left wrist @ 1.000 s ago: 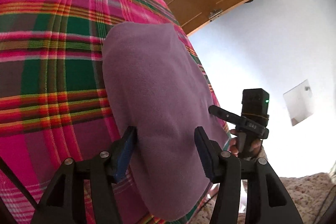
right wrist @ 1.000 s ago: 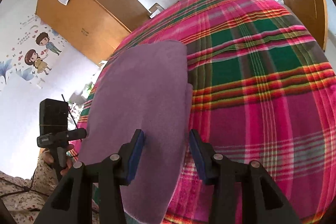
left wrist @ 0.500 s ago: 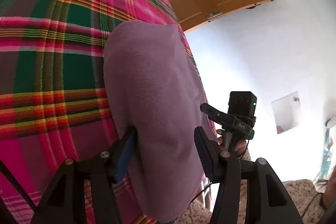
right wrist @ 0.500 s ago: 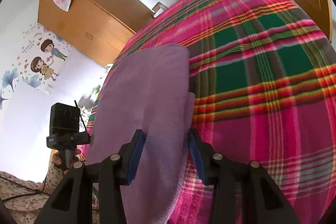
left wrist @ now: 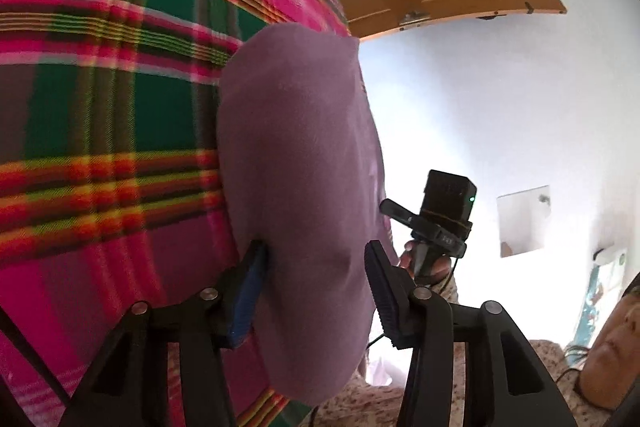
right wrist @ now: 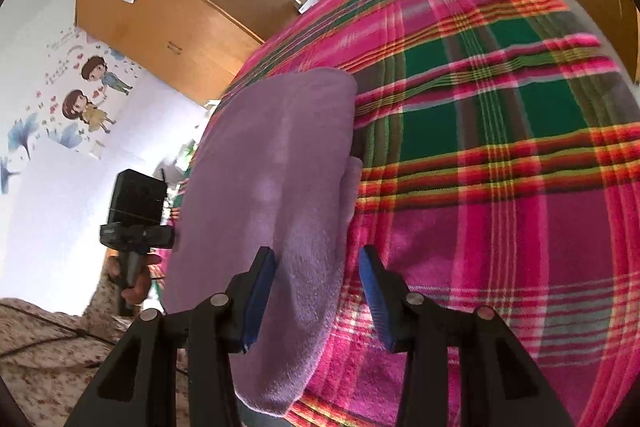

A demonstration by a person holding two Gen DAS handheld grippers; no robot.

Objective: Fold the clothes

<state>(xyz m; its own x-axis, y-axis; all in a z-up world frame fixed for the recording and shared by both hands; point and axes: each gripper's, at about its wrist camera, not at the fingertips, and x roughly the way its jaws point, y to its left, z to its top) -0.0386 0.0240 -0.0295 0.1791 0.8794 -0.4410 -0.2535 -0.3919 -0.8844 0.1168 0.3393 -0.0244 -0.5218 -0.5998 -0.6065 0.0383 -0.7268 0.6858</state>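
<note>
Lying folded on the plaid blanket (right wrist: 500, 155) near its edge, the purple garment (right wrist: 276, 163) sits between the spread, empty left gripper (left wrist: 316, 291) and right gripper (right wrist: 316, 291); a careless pinch could drag the layers askew.

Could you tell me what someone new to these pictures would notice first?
Probably the bright pink, green and red plaid blanket filling most of both views. On it, near its edge, lies a folded purple cloth. The open left gripper and open right gripper each frame the cloth's near end without clamping it.
</note>
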